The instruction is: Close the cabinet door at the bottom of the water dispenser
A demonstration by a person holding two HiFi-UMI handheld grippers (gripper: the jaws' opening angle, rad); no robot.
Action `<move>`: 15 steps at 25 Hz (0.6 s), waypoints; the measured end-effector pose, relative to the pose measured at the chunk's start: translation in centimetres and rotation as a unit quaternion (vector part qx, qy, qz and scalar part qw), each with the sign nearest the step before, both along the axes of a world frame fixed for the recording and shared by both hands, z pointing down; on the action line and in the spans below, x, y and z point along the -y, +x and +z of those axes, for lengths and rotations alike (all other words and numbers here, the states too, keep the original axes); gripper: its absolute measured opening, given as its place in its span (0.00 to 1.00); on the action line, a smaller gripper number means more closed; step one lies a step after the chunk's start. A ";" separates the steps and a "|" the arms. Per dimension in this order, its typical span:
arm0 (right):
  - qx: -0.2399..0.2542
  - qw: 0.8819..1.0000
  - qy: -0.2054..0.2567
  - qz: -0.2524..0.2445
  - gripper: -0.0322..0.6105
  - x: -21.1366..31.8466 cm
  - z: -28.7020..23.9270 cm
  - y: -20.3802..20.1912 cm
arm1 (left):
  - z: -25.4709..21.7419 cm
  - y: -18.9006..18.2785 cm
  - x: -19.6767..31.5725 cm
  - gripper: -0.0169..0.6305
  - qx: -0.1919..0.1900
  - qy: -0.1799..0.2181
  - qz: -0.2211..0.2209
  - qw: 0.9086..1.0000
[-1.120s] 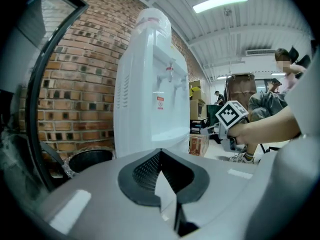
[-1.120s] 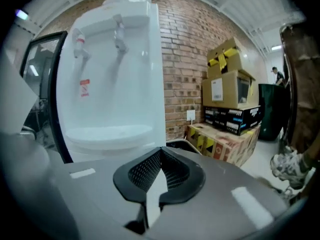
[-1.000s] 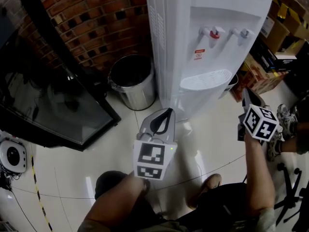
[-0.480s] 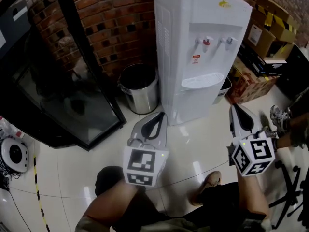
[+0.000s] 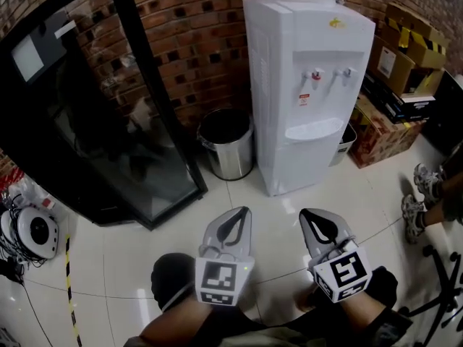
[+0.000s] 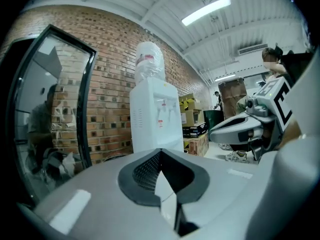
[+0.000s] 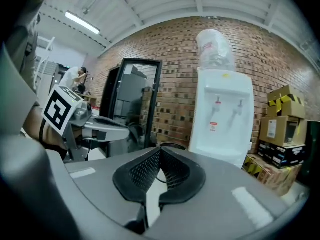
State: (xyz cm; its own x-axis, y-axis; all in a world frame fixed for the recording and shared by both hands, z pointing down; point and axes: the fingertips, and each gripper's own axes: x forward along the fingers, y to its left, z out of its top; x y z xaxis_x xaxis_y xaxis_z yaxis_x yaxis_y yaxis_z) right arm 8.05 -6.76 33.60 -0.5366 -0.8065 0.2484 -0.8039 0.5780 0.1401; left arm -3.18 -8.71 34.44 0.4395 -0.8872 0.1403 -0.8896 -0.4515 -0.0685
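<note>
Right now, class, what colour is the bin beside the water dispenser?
Shiny silver metal; the bin shows best in the head view.

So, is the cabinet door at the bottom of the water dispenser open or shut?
Shut: the cabinet door lies flush with the water dispenser front, with no dark opening showing.

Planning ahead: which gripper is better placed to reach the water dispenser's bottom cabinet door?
Right, probably: the right gripper faces the water dispenser front; the left gripper sits off toward the steel bin.
</note>
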 end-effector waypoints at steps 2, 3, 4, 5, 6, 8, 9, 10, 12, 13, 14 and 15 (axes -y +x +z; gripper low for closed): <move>0.000 1.000 -0.002 -0.002 0.05 -0.2 -0.1 -0.1 | 0.5 -0.4 -0.7 0.03 -0.009 -0.006 -0.006 1.000; 0.002 1.000 -0.002 0.001 0.05 -0.1 -0.2 0.0 | 0.9 -0.5 -0.9 0.03 -0.012 -0.013 -0.007 1.000; 0.006 1.000 -0.001 0.003 0.05 -0.1 -0.4 0.2 | 1.1 -0.4 -1.0 0.03 -0.015 -0.017 -0.006 1.000; 0.012 1.000 0.000 0.005 0.05 0.0 -0.6 0.2 | 1.1 -0.2 -1.0 0.03 -0.015 -0.017 -0.004 1.000; 0.020 1.000 0.000 0.007 0.05 0.0 -0.8 0.3 | 0.9 0.0 -0.9 0.03 -0.013 -0.012 -0.001 1.000; 0.042 0.999 -0.011 0.012 0.05 -0.2 -0.5 0.3 | 0.8 0.4 -0.6 0.03 -0.008 -0.006 0.003 1.000; 0.051 0.998 -0.021 0.013 0.05 -0.6 -0.1 0.1 | 0.9 0.6 -0.6 0.03 -0.007 -0.007 0.004 1.000; 0.057 0.998 -0.031 0.012 0.05 -0.9 0.5 -0.2 | 1.2 0.7 -0.5 0.03 -0.008 -0.011 0.006 1.000; 0.050 0.998 -0.040 0.005 0.05 -1.5 1.4 -0.9 | 1.4 1.1 -0.4 0.03 -0.011 -0.017 0.011 1.000; 0.041 0.998 -0.040 0.002 0.05 -1.5 1.7 -1.2 | 1.5 1.4 -0.4 0.03 -0.013 -0.019 0.015 1.000; 0.033 0.999 -0.038 0.002 0.05 -1.4 1.9 -1.3 | 1.6 1.7 -0.4 0.03 -0.015 -0.021 0.020 0.999; 0.027 0.999 -0.036 0.004 0.05 -1.2 1.9 -1.2 | 1.7 2.1 -0.5 0.03 -0.017 -0.023 0.026 0.999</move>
State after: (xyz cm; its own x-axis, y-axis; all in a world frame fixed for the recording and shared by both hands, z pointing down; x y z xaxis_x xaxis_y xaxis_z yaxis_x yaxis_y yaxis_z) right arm 6.85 -5.54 35.55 -0.5452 -0.7912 0.2770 -0.8134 0.5793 0.0536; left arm -1.07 -8.16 36.12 0.4903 -0.8560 0.1640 -0.8661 -0.4995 -0.0177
